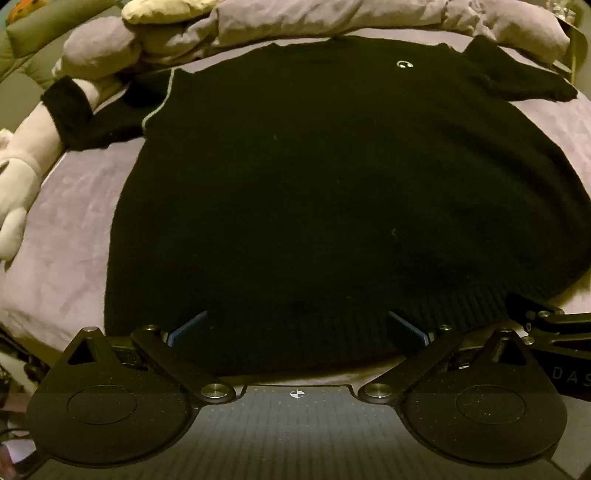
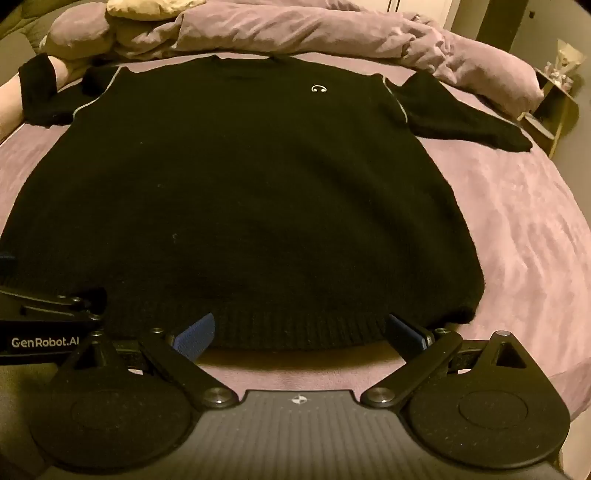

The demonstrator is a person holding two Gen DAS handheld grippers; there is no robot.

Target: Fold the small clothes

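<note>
Black sweater (image 1: 332, 192) spread flat, front up, on purple bed (image 1: 66, 266); sleeves out to both sides, collar toward rumpled duvet (image 1: 332, 18). Left gripper (image 1: 297, 328) fully spread, released; blue fingers (image 1: 188, 326) straddling ribbed hem, nothing clamped. Right gripper (image 2: 301, 332) likewise spread wide, fingers (image 2: 195, 336) at hem edge, gripping nothing. Contact between pads and knit: cannot tell. Plush toy (image 1: 22, 177) at bed's left edge.
</note>
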